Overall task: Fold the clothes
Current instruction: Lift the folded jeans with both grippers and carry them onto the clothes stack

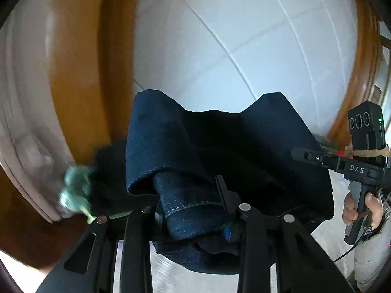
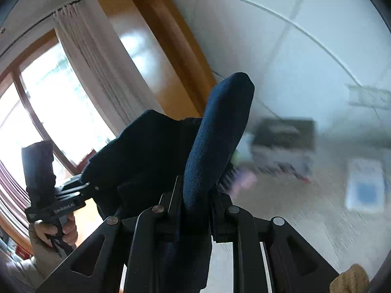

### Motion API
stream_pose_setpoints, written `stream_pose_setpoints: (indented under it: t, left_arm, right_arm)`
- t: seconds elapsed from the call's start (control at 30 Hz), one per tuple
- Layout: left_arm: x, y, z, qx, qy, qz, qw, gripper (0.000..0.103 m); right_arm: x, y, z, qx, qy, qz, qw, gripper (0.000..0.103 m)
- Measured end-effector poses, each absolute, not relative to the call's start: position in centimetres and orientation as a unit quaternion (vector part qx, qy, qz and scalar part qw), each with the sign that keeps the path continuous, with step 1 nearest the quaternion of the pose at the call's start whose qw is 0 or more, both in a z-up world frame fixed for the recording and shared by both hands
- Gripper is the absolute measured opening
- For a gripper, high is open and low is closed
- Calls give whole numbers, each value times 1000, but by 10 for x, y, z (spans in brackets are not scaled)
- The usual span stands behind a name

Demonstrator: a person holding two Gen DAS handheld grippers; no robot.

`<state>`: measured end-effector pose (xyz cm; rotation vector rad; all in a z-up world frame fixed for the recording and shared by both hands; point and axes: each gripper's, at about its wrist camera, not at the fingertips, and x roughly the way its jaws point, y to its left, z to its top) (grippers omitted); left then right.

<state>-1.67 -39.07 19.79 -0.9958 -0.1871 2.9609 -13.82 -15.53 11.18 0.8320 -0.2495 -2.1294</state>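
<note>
Dark blue jeans [image 1: 185,156] hang in the air between both grippers. My left gripper [image 1: 193,210] is shut on a bunched hem of the denim, which fills the gap between its jaws. In the right wrist view my right gripper [image 2: 195,195] is shut on another edge of the jeans [image 2: 215,131], a fold standing up from its jaws. Each view shows the other gripper at the far end of the cloth: the right gripper [image 1: 298,153] held by a hand at the right, the left gripper [image 2: 85,185] held by a hand at the left.
A white tiled wall [image 1: 244,36] and an orange wooden door frame [image 1: 78,73] stand ahead. A green cloth [image 1: 75,190] is blurred at the left. A curtained window [image 2: 48,97] lies to the left, and blurred boxes [image 2: 283,141] sit on a surface at the right.
</note>
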Motion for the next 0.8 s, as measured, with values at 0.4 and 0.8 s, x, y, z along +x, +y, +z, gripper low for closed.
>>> stream_pose_setpoints:
  t: [0.4, 0.8]
  left_arm:
    - [-142, -580, 57, -428, -156, 889, -43, 36]
    - [-122, -576, 40, -394, -116, 906, -102, 72]
  right_arm:
    - [-310, -326, 39, 430, -178, -785, 409, 17]
    - [-293, -373, 8, 448, -58, -819, 353, 56]
